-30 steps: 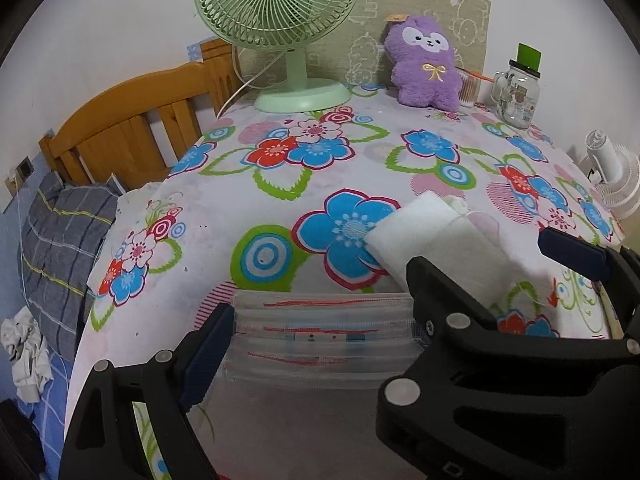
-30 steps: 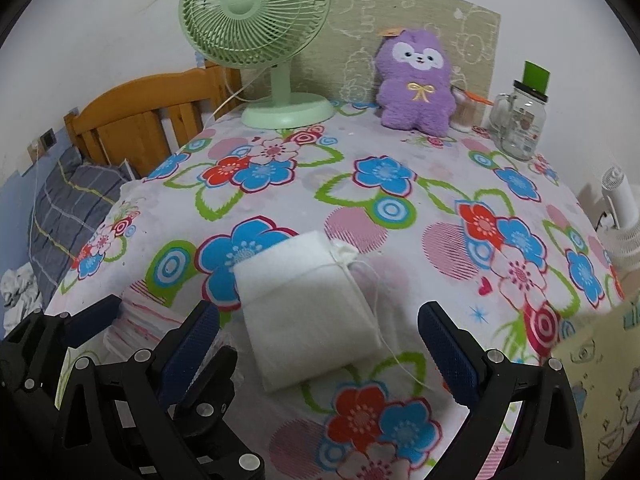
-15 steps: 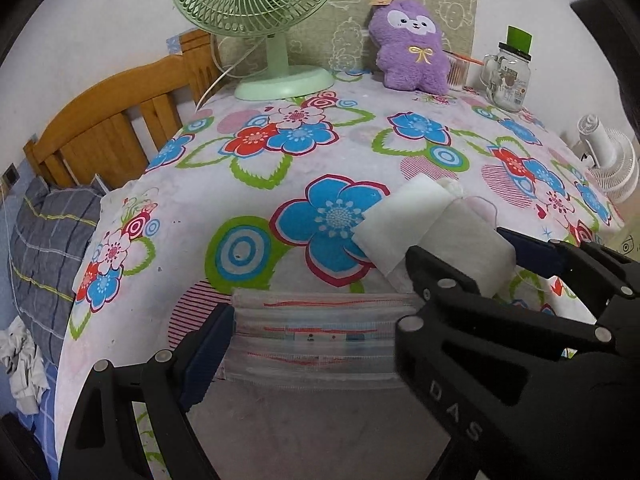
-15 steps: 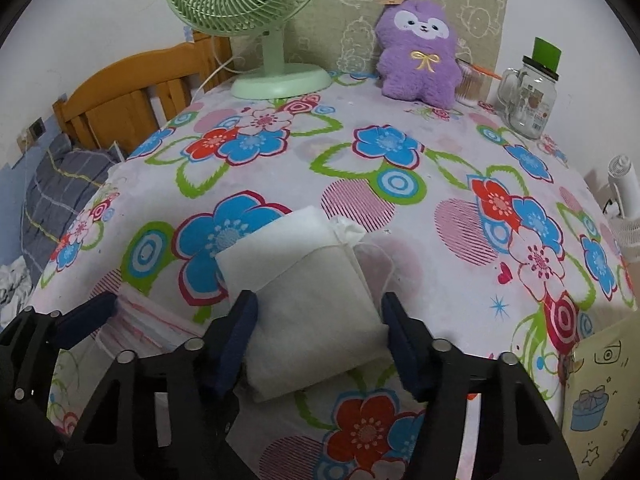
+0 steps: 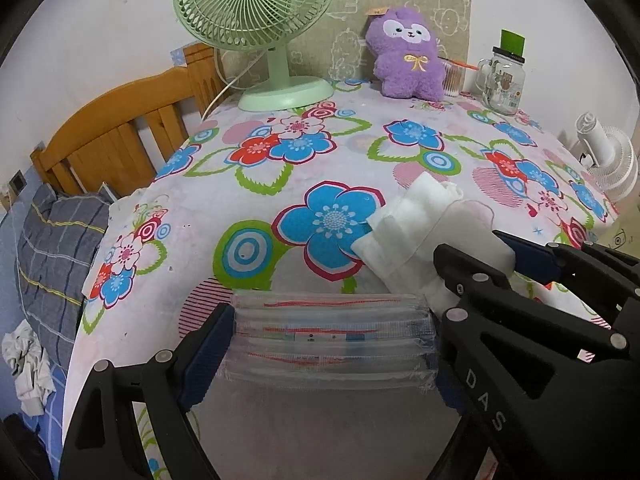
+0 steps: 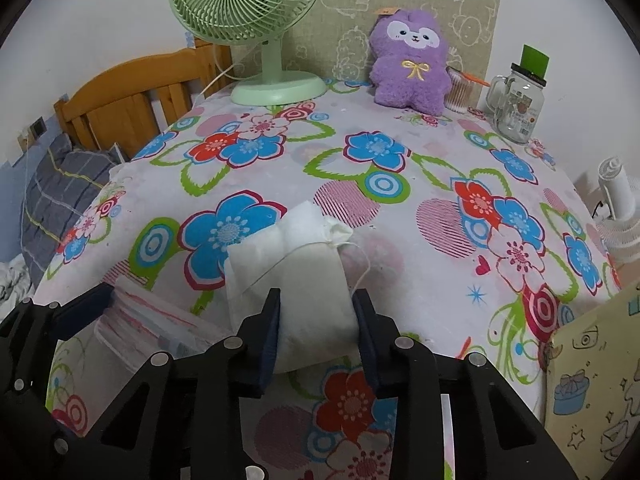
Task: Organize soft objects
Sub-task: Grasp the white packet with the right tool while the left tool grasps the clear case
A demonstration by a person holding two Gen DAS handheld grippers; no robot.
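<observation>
A white drawstring pouch (image 6: 308, 264) lies on the flowered tablecloth (image 6: 400, 240) near the front edge. My right gripper (image 6: 316, 300) is closing on it; both blue pads press its sides and the cloth bulges between them. The left wrist view shows the same grip, with the pouch (image 5: 416, 232) pinched and crumpled by the right gripper (image 5: 472, 246). My left gripper (image 5: 330, 336) stands wide, shut on the two ends of a clear-wrapped stack of packets (image 5: 332, 336) at the table's front left edge. A purple plush toy (image 6: 408, 64) sits upright at the back.
A green desk fan (image 5: 260, 20) stands at the back left, a glass mug jar (image 5: 502, 80) at the back right. A small white fan (image 5: 608, 160) sits off the right edge. A wooden headboard (image 5: 120, 136) and bedding lie left. A printed box (image 6: 592, 380) is near right.
The right gripper's jaws have come in from wide apart onto the white pouch, which has bunched up between them. The left gripper keeps its hold on the clear-wrapped stack.
</observation>
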